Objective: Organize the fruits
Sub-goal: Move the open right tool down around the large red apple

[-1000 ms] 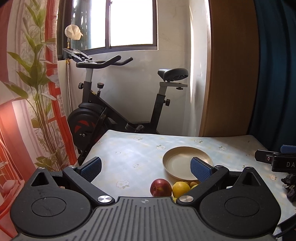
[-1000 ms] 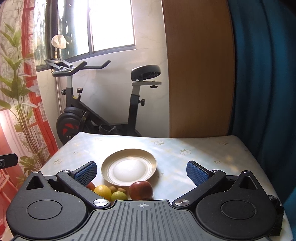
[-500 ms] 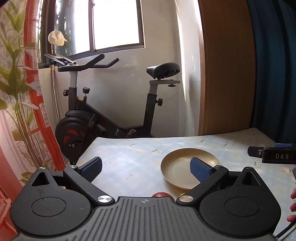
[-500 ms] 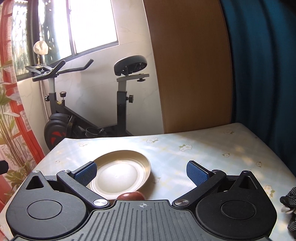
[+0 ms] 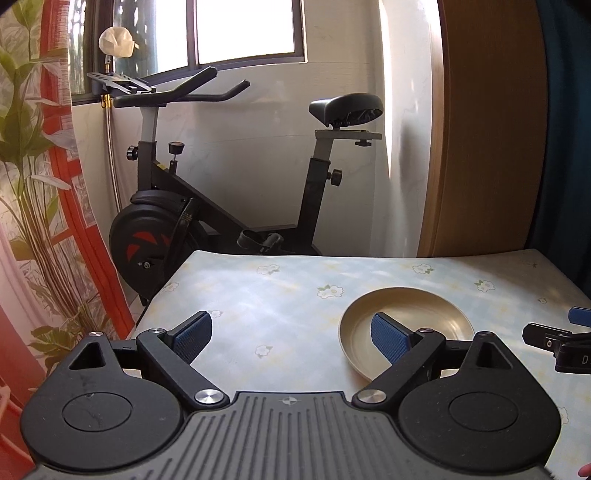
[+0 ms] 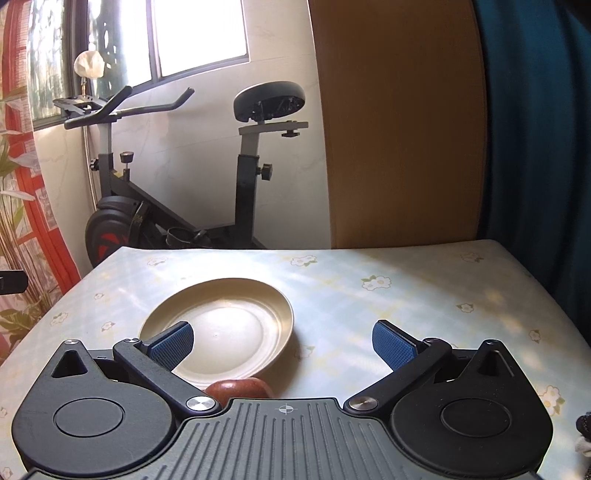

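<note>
Right tool [image 6: 283,341] just above apple [image 6: 238,390]

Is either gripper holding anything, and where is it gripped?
Nothing is held. The left gripper, jaws closing, and the open right gripper have nothing between their pads.

I count one plate [image 6: 236,325], round and pale gold, on one desk [image 6: 406,295] covered by a light flowered cloth. One fruit is in sight: a single red apple [image 6: 238,390] at the near edge of the plate, half hidden behind my right hand-held gripper [image 6: 282,338]. My left view shows no fruit at all. I carry two hand-held grippers, and each has two blue pads; my left hand-held gripper [image 5: 291,330] is closing with nothing between its pads. Beyond the far end of the desk stands one exercise bike [image 5: 221,206], under one window [image 5: 243,29]. One red leafy curtain [image 5: 40,184] hangs at the left.
</note>
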### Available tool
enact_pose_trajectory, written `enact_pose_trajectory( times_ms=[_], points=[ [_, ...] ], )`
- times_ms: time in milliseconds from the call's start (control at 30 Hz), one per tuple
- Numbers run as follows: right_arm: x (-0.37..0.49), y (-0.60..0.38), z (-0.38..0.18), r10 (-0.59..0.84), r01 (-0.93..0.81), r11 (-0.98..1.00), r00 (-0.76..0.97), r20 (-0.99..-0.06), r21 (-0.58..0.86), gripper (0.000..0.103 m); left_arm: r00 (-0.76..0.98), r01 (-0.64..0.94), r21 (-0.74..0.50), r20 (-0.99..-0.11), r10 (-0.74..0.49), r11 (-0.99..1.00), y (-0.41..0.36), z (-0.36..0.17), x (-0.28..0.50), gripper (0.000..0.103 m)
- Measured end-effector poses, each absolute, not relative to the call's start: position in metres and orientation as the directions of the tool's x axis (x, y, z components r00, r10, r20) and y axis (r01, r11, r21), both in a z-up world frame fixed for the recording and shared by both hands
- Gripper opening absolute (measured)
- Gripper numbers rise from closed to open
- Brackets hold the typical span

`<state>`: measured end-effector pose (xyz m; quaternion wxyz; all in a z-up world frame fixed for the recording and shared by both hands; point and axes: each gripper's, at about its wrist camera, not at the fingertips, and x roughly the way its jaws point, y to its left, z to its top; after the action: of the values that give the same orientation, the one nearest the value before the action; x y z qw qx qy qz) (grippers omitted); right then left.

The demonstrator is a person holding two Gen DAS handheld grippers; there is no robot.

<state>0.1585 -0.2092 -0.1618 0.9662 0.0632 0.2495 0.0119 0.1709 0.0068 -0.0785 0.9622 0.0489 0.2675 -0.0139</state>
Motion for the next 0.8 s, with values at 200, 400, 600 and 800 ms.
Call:
enact_pose_trajectory(
  times_ms=[200,400,600,800],
  points=[
    [0.171,-0.221,-0.164,0.040,0.023,0.993,0.851,-0.524,0.112,0.103,0.814,0.073,0.040,-0.579,-0.037,0.996,0.004,-0.093,0.187,0.097],
    [0.175,-0.225,-0.175,0.098,-0.036,0.992,0.824,-0.557,0.123,0.103,0.788,0.048,0.023,-0.615,-0.024,0.999,0.004,-0.105,0.201,0.097],
    [0.184,-0.219,-0.179,0.153,-0.107,0.988,0.782,-0.605,0.111,0.103,0.807,0.093,0.010,-0.586,-0.069,0.996,-0.003,-0.106,0.212,0.097],
    [0.187,-0.211,-0.182,0.192,-0.158,0.981,0.747,-0.636,0.110,0.103,0.811,0.138,0.050,-0.579,-0.084,0.989,-0.014,-0.110,0.213,0.097]
  ],
)
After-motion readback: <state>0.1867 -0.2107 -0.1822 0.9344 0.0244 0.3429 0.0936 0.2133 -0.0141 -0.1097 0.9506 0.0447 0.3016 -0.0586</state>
